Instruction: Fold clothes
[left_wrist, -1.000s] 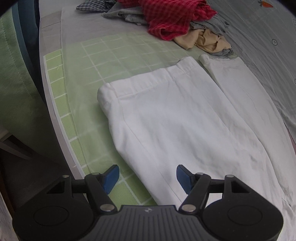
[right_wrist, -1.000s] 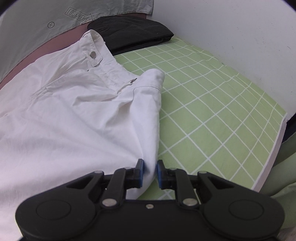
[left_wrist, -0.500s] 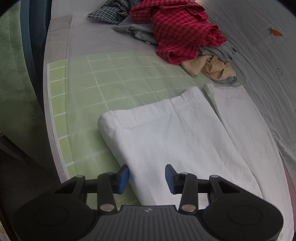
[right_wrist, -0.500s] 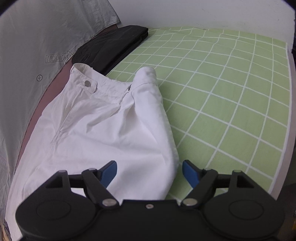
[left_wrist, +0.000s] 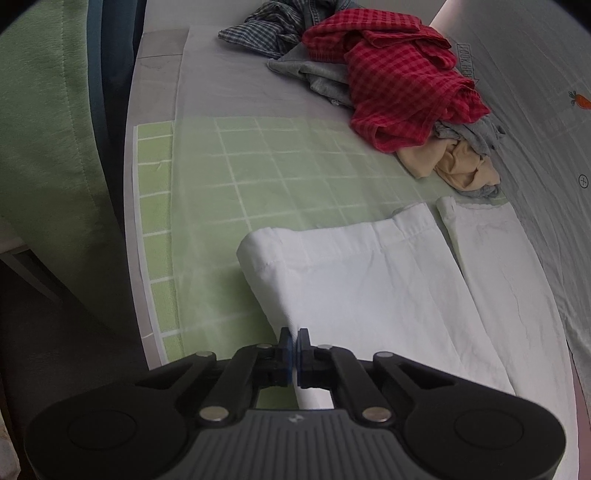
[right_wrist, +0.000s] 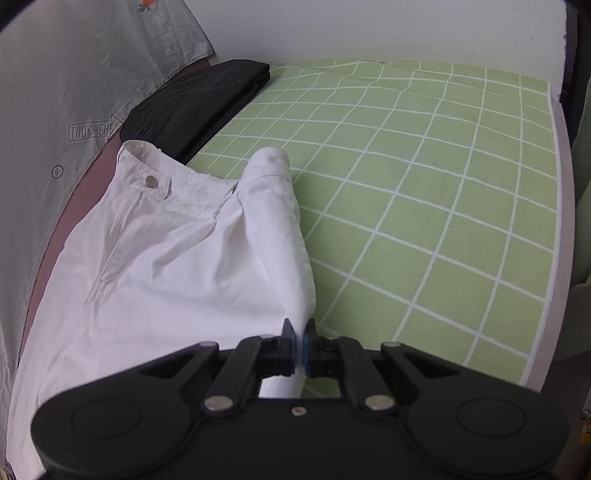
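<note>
White trousers lie flat on a green checked sheet, hems toward the far side in the left wrist view. My left gripper is shut on the near side edge of the nearer leg. In the right wrist view the waistband with its metal button lies toward the far side, and the near hip edge of the trousers stands up in a fold. My right gripper is shut on that raised edge.
A heap of clothes, topped by a red checked shirt, lies beyond the hems. A folded black garment rests past the waistband. A grey printed sheet borders the far side. The bed's edge drops away at left.
My left gripper has shut on the leg's side edge after standing open. My right gripper, open half a second ago, has shut again on the hip-side fold.
</note>
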